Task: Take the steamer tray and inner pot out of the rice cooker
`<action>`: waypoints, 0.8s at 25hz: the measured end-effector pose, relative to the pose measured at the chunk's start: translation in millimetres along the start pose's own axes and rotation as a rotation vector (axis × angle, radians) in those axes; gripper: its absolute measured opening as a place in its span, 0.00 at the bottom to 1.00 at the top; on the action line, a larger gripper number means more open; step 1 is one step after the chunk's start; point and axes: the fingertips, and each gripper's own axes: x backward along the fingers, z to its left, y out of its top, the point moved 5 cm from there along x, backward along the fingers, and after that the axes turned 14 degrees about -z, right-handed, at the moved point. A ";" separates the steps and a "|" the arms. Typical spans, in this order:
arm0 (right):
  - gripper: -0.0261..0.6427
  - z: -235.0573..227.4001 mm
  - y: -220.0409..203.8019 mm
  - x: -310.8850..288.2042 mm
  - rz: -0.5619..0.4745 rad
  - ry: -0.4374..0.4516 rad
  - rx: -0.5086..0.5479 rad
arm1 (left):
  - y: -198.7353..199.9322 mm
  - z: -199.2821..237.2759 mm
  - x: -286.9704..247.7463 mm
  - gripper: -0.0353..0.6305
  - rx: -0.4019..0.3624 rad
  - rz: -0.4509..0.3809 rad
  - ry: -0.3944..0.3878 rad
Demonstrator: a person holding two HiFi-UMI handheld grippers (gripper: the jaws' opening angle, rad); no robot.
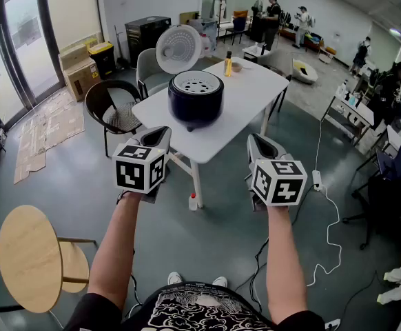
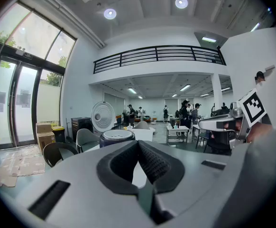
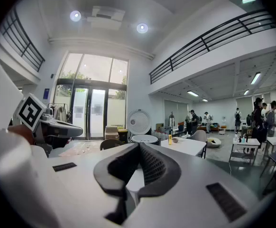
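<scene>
Approach step: the rice cooker (image 1: 196,98) sits lid-up on the desk (image 1: 255,88), far ahead, with the steamer tray (image 1: 196,83) in its top (inner pot unseen). The left hand-held gripper (image 1: 156,138) and right hand-held gripper (image 1: 259,145) are pinched together and empty. Next they should close in and open over the tray.

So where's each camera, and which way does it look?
Head view: on the person's head, looking down at the rice cooker on the white table; arms, left gripper, right gripper show.
Left gripper view: on the left gripper, looking along its shut jaws toward the rice cooker; right gripper at right.
Right gripper view: on the right gripper, same aim, shut jaws; left gripper at left.
All share the rice cooker.
</scene>
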 end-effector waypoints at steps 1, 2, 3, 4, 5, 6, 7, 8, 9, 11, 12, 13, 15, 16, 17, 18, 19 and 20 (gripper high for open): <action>0.06 -1.1 -0.1 -0.4 -0.003 -0.006 0.000 | -0.1 0.1 -1.2 0.07 -0.003 0.001 -0.001; 0.06 -2.0 -0.2 -0.8 -0.006 -0.011 -0.001 | -0.2 0.3 -2.2 0.07 -0.005 0.001 -0.002; 0.06 -2.4 -0.3 -1.1 -0.007 -0.014 -0.001 | -0.2 0.5 -2.9 0.07 -0.007 0.001 -0.003; 0.06 -2.3 -0.4 -1.2 -0.007 -0.016 -0.001 | 0.0 0.7 -3.0 0.07 -0.008 0.000 -0.003; 0.06 -1.6 -0.4 -1.2 -0.008 -0.016 -0.001 | 0.1 1.0 -2.7 0.07 -0.009 0.000 -0.004; 0.06 -0.4 -0.7 -1.0 -0.009 -0.016 -0.002 | -0.1 1.4 -2.1 0.07 -0.010 -0.001 -0.005; 0.06 0.7 -1.3 -0.9 -0.010 -0.015 -0.003 | -0.7 1.6 -1.4 0.07 -0.010 -0.001 -0.006; 0.06 1.8 -2.1 -1.0 -0.010 -0.014 -0.003 | -1.7 1.7 -1.0 0.07 -0.010 0.000 -0.007; 0.06 2.5 -2.9 -0.9 -0.011 -0.013 -0.002 | -2.5 1.6 -0.6 0.07 -0.010 0.000 -0.008; 0.06 3.3 -3.3 -0.4 -0.014 -0.013 -0.001 | -2.8 0.8 0.0 0.07 -0.011 -0.005 -0.010; 0.06 3.5 -3.1 0.1 -0.016 -0.014 -0.001 | -2.2 0.2 0.5 0.07 -0.012 -0.009 -0.011; 0.06 3.5 -2.9 0.7 -0.017 -0.016 -0.001 | -1.5 -0.3 1.0 0.07 -0.014 -0.012 -0.013; 0.07 3.1 -2.5 1.9 -0.020 -0.021 -0.002 | -0.7 -1.7 1.3 0.07 -0.016 -0.015 -0.019; 0.08 2.6 -2.3 2.6 -0.022 -0.023 -0.003 | -0.5 -2.6 1.2 0.08 -0.016 -0.015 -0.023; 0.08 2.1 -2.1 3.2 -0.024 -0.025 -0.004 | -0.3 -3.5 1.0 0.13 -0.016 -0.015 -0.026; 0.08 1.8 -2.0 3.6 -0.026 -0.025 -0.005 | 0.0 -4.3 0.8 0.15 -0.017 -0.015 -0.028; 0.09 1.5 -1.9 3.8 -0.027 -0.024 -0.005 | 0.4 -4.9 0.7 0.15 -0.019 -0.015 -0.029; 0.09 1.6 -1.9 4.0 -0.027 -0.023 -0.006 | 0.7 -5.3 0.7 0.15 -0.021 -0.016 -0.029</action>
